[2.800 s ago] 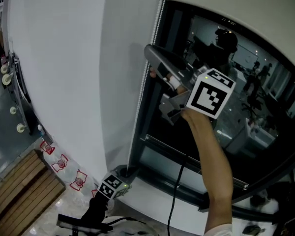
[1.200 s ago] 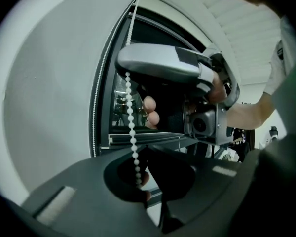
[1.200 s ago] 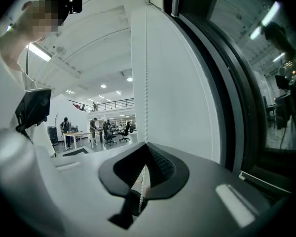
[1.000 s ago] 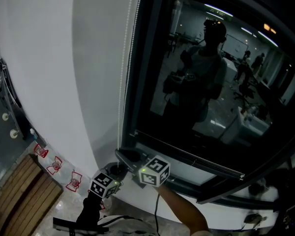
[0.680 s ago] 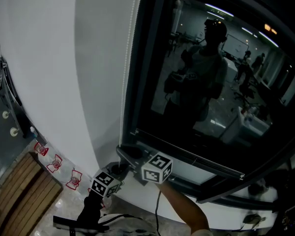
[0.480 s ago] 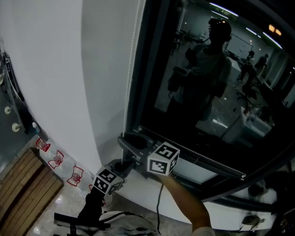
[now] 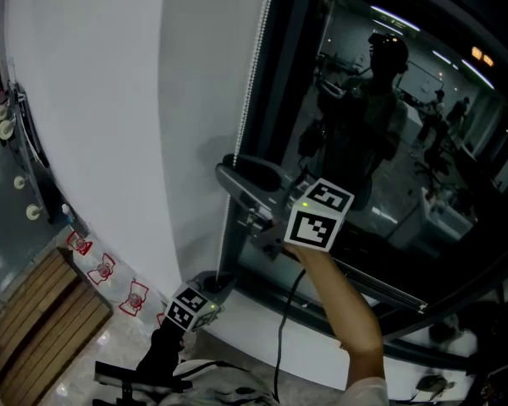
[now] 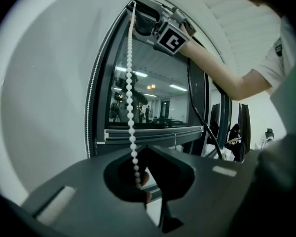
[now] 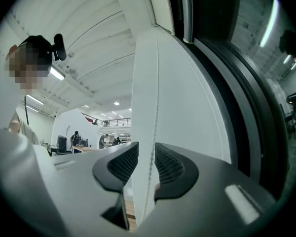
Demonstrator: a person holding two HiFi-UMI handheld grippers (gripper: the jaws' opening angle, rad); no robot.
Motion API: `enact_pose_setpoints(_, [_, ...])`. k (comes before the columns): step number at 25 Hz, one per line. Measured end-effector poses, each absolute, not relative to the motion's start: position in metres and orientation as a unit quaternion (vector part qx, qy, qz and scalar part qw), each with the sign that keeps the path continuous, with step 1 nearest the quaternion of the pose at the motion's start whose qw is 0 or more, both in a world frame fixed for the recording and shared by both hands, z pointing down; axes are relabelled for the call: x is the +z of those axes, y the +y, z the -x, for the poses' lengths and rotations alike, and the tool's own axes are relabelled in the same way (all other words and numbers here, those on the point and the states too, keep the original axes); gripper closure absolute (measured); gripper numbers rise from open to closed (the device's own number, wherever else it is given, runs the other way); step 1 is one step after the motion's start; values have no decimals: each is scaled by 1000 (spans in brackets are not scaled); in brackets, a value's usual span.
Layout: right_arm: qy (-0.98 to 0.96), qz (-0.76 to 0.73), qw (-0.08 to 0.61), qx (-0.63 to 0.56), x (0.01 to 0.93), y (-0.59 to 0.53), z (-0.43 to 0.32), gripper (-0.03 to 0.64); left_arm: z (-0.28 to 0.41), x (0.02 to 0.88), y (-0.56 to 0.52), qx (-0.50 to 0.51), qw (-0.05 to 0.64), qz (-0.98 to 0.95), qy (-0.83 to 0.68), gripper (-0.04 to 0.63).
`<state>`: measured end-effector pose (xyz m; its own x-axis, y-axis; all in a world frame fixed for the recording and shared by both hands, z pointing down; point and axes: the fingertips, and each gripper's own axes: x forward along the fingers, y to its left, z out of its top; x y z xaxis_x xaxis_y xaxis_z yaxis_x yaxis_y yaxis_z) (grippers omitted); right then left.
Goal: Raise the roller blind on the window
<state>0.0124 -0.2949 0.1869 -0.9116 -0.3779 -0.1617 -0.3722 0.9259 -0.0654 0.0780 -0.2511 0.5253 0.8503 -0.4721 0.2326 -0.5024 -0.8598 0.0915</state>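
While shut, left gripper (image 8: 142,184) on chain (image 8: 129,83)

Your right gripper (image 7: 237,170) and left gripper (image 7: 212,285) are both dark grey plastic. Each has a white cube (image 7: 317,218) covered in black square markers, with a tiny green light. There's a black cable (image 7: 284,337) off the right one. You're in a white short sleeve (image 8: 277,63).
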Motion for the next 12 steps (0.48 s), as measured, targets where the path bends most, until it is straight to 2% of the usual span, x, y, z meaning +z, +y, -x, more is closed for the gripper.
enact_pose_setpoints(12, [973,202,103,40,56,-318,-16,517,-79,520,-250,106,79,-959,-252,597])
